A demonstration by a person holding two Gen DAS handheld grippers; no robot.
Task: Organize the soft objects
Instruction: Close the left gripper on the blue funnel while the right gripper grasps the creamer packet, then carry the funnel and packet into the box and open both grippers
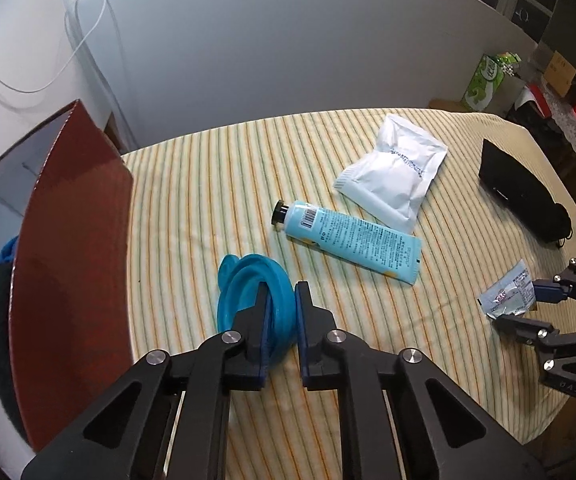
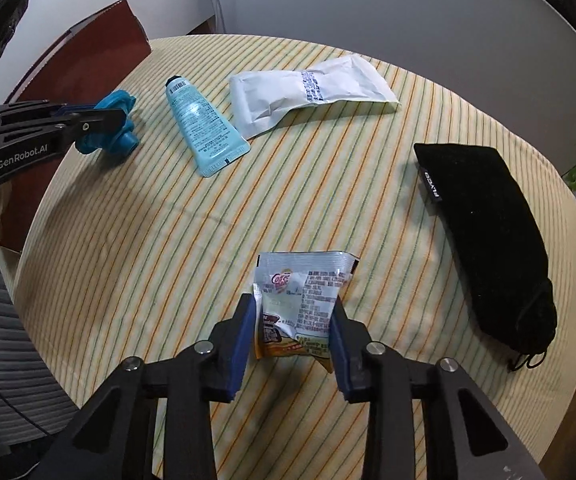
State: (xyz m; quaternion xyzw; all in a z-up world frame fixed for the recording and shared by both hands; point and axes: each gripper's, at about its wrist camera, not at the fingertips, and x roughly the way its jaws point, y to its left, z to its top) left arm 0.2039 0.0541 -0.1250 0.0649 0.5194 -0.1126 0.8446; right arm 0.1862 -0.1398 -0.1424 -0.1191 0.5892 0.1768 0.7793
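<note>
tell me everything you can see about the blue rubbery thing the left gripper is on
The blue rubbery thing is a bright turquoise piece, soft and glossy like silicone, folded or coiled into rounded loops with a short tube-like end. It lies on the striped tablecloth near the red-brown box, left of the light blue tube, apart from it. The left gripper has its jaws closed on one loop, pinching it from both sides.

yellow tablecloth (image 2: 288, 208) with orange and green stripes. bright blue rubbery ring (image 1: 248, 292). pale blue tube (image 1: 352, 236), black cap. white pouch (image 2: 308, 92). black bag (image 2: 484, 236). silver sachet (image 2: 300, 300). reddish-brown box (image 1: 72, 264), frame left.
</note>
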